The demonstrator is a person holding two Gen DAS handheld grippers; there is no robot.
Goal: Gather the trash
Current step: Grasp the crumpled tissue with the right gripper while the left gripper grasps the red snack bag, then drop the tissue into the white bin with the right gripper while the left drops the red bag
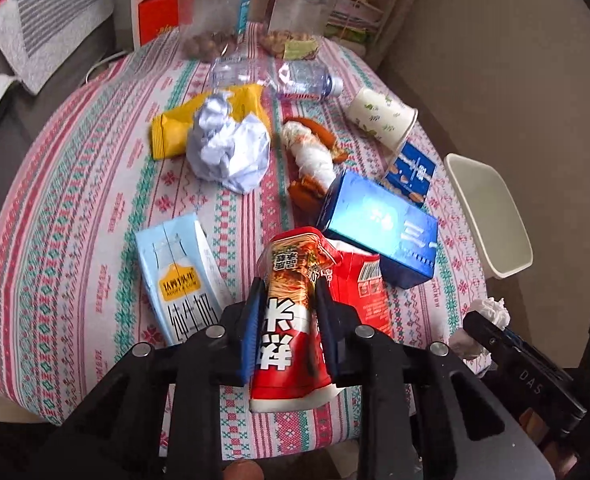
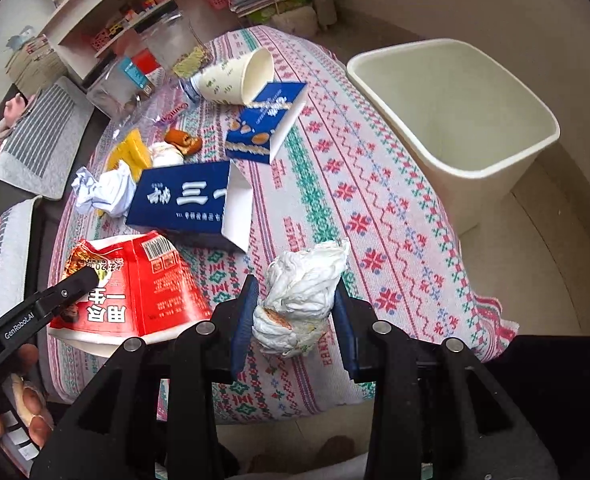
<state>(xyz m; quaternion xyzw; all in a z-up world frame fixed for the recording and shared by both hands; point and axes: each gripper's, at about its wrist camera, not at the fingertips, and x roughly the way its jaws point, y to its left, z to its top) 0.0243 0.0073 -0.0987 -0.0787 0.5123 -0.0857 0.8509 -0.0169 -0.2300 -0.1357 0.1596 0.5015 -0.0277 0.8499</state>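
- Left wrist view: a flattened red noodle cup [image 1: 295,312] is seen pinched between the jaws of the left gripper [image 1: 289,320], its long axis running straight out along the fingers; the base end is nearest the camera, the crushed mouth farthest.
- The cup appears to lie at the near edge of the desk [image 1: 75,208]; whether it is lifted clear cannot be told.
- In the right wrist view, a crumpled white tissue wad [image 2: 301,292], stained on its lower part, is clamped between the jaws of the right gripper [image 2: 295,304] and is held over the near edge of the cloth.
- A cream waste bin [image 2: 507,168] stands on the floor just beyond the desk edge, ahead and to the right of the right gripper. Its visible interior shows no contents.
- Judgement: the right hand is the nearer to the bin, so the tissue is better placed to go in first; the cup must be carried across the desk corner.
- Left on the desk: a blue carton [image 1: 379,228], a milk carton [image 1: 183,272], a ball of white paper [image 1: 229,144], a yellow wrapper [image 1: 175,132], a paper cup [image 1: 381,120] on its side, a plastic bottle [image 1: 307,80].
- Two clear jars [image 1: 211,16] at the far edge hold nuts or similar; the exact contents cannot be made out.
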